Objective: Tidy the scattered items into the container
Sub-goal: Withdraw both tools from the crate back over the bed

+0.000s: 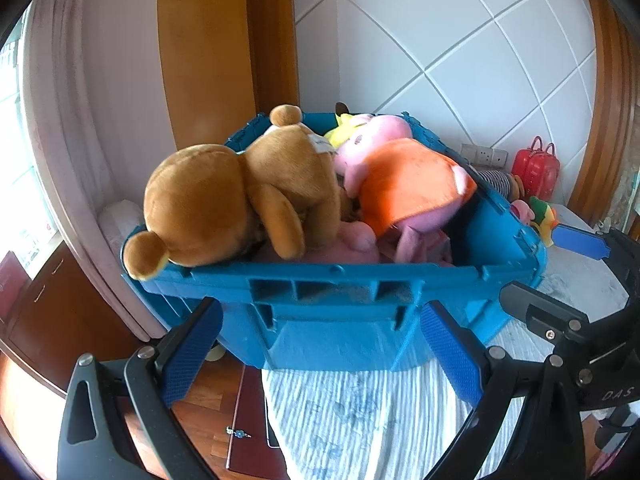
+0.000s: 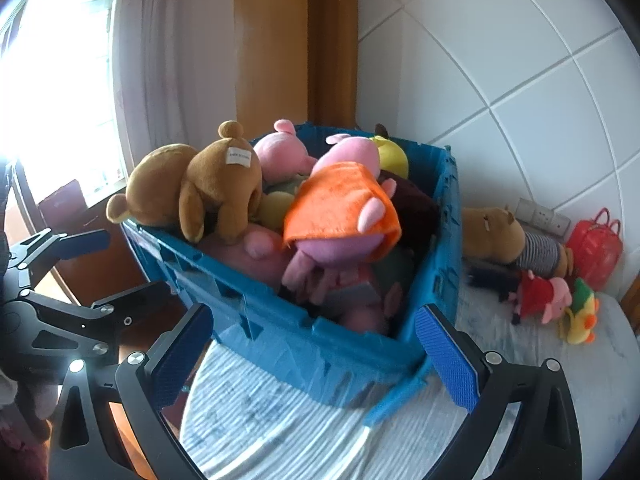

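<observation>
A blue plastic crate stands on a striped bed, heaped with plush toys. A brown bear hangs over its left rim. A pink pig in an orange dress lies on top. My left gripper is open and empty in front of the crate's near wall. My right gripper is open and empty near the crate's front corner. Loose toys lie right of the crate: a capybara in a striped shirt, a small pig in red, a yellow-green toy.
The striped bedsheet ends at the left over a wooden floor. A red bag stands by wall sockets. A curtain, a wooden post and a padded white wall are behind. The other gripper shows at right.
</observation>
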Available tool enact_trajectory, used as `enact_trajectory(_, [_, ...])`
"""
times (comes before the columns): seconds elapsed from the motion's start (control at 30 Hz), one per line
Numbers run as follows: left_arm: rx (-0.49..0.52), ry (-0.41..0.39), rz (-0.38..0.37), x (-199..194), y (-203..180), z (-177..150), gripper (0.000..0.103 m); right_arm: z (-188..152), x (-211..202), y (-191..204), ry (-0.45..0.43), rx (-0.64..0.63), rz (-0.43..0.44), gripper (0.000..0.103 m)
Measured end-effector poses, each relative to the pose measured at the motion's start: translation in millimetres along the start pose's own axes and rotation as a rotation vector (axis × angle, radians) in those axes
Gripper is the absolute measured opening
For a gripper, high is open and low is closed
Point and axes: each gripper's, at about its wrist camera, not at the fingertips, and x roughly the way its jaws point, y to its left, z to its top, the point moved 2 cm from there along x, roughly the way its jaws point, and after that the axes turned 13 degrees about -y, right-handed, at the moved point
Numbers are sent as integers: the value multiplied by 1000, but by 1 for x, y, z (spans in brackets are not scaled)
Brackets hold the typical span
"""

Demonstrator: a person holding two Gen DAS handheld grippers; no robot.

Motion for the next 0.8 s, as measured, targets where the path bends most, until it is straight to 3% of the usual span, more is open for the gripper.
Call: enact_trajectory(0.8, [36,27,-52,-35,-89,-29,101,-50,-78,-58,32,33,-41,103])
